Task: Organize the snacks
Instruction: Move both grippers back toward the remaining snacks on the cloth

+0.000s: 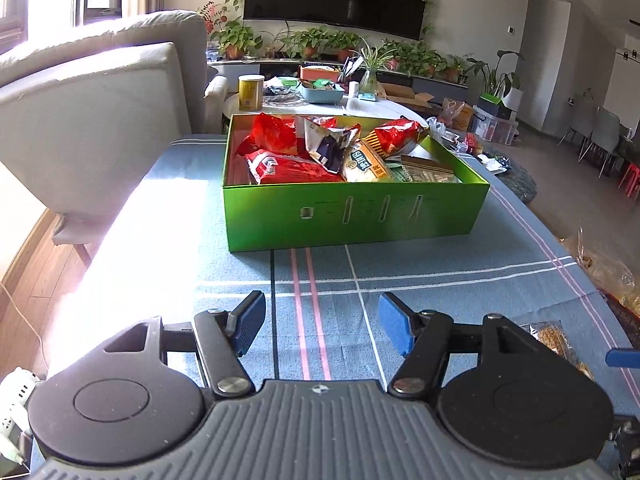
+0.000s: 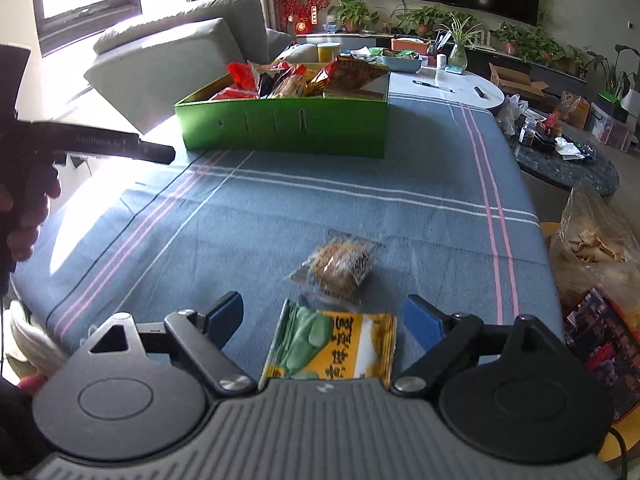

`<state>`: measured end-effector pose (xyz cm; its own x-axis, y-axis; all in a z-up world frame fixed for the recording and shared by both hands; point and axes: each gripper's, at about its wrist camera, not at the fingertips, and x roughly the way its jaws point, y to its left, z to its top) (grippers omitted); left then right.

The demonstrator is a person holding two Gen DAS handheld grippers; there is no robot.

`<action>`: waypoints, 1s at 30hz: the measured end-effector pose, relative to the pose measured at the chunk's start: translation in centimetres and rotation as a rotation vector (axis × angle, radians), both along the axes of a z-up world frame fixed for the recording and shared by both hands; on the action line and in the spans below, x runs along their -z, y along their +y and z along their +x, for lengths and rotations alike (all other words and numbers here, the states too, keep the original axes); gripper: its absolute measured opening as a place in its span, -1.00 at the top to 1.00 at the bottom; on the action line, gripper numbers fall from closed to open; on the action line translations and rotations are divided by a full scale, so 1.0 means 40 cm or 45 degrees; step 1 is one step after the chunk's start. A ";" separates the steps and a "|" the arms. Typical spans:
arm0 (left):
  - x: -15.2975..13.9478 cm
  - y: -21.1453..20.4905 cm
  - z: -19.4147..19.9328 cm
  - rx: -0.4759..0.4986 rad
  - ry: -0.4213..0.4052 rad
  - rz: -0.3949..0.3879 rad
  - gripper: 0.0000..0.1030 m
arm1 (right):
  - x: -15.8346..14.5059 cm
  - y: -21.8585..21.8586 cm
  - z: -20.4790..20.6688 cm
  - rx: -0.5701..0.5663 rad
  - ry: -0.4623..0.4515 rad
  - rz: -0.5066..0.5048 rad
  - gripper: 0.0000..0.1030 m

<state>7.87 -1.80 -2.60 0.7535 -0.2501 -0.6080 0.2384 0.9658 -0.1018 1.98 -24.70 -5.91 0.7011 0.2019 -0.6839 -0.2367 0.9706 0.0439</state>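
Note:
A green box [image 1: 352, 216] full of several snack packets, red ones [image 1: 280, 164] among them, stands on the blue checked tablecloth [image 1: 400, 280]. My left gripper [image 1: 322, 328] hovers open over bare cloth in front of it, nothing between its fingers. In the right wrist view the box [image 2: 288, 132] is farther back. My right gripper [image 2: 324, 322] is open, and a yellow and green packet [image 2: 340, 344] lies on the cloth between its blue pads [image 2: 424, 324] without touching them. Just beyond lies a clear packet of brown snacks [image 2: 340, 266].
A hand [image 2: 28, 216] holds the other gripper's dark body [image 2: 120, 146] at the left. Plastic bags of snacks [image 2: 596, 248] sit at the table's right edge. A grey sofa [image 1: 100, 100] stands left, and a cluttered white table [image 2: 452, 80] lies behind the box.

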 end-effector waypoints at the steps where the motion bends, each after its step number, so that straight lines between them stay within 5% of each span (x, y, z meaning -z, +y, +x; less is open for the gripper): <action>1: -0.003 0.004 -0.006 -0.004 -0.004 -0.006 -0.16 | 0.004 -0.001 -0.008 -0.006 0.006 -0.014 -0.59; 8: -0.012 0.014 -0.034 -0.002 -0.013 -0.025 -0.17 | 0.056 -0.020 -0.032 0.015 0.089 -0.004 -0.68; 21: 0.008 0.018 -0.037 -0.013 0.025 -0.035 -0.17 | 0.063 -0.044 -0.073 0.021 0.067 -0.073 -0.72; 30: 0.014 -0.011 -0.050 0.040 0.027 -0.010 -0.18 | 0.085 -0.004 0.007 -0.004 -0.007 -0.038 -0.78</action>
<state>5.88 -2.23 -3.15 0.7320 -0.2784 -0.6218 0.2665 0.9570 -0.1147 2.27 -24.84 -9.31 0.7040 0.1841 -0.6859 -0.2403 0.9706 0.0138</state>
